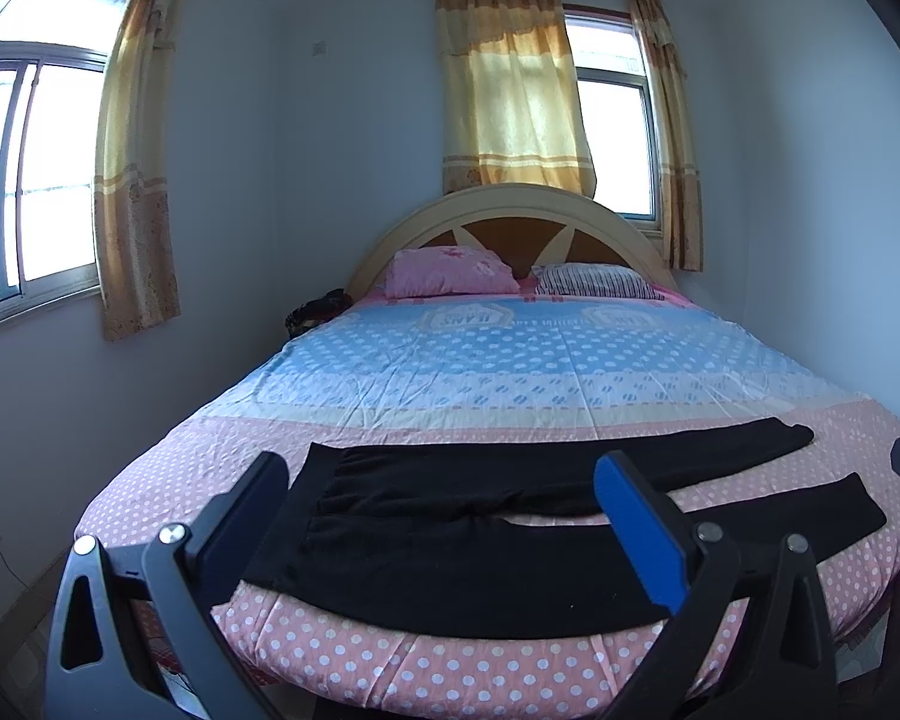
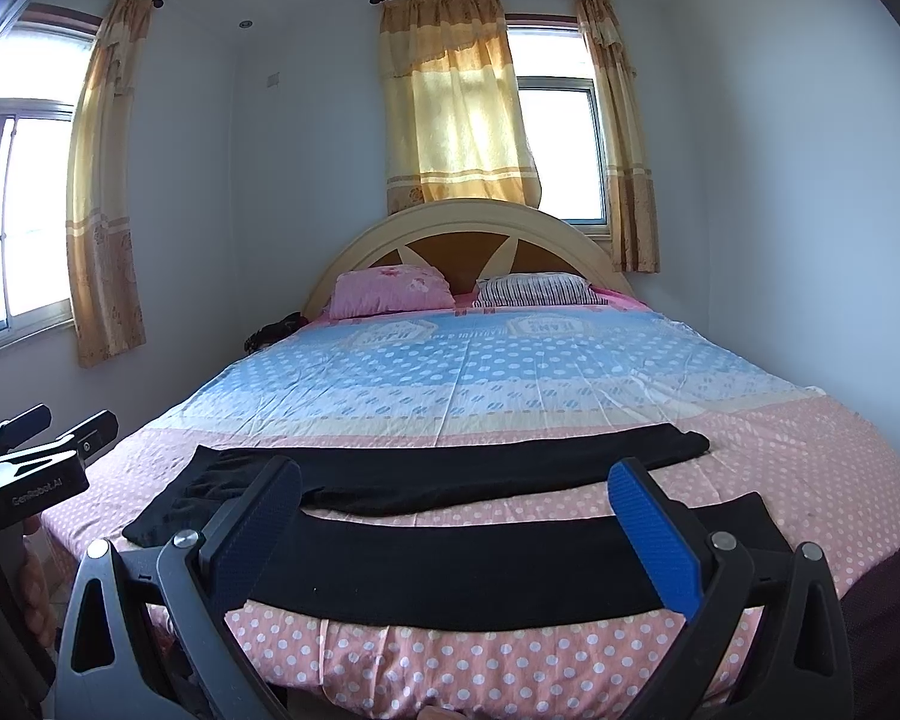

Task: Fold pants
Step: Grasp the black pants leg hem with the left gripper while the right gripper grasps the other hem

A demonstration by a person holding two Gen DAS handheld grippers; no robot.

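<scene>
Black pants [image 1: 450, 516] lie flat across the foot of the bed, waistband at the left, both legs running to the right and spread apart. They show the same way in the right wrist view [image 2: 450, 564]. My left gripper [image 1: 444, 480] is open and empty, held above the pants' waist and near leg. My right gripper [image 2: 456, 483] is open and empty, above the near leg. The left gripper also shows at the left edge of the right wrist view [image 2: 48, 429].
The bed [image 1: 510, 360] has a pink and blue dotted sheet. Two pillows [image 1: 450, 270] lie against the arched headboard [image 1: 510, 210]. A dark item [image 1: 318, 306] sits at the bed's far left. Walls stand close on both sides, with curtained windows.
</scene>
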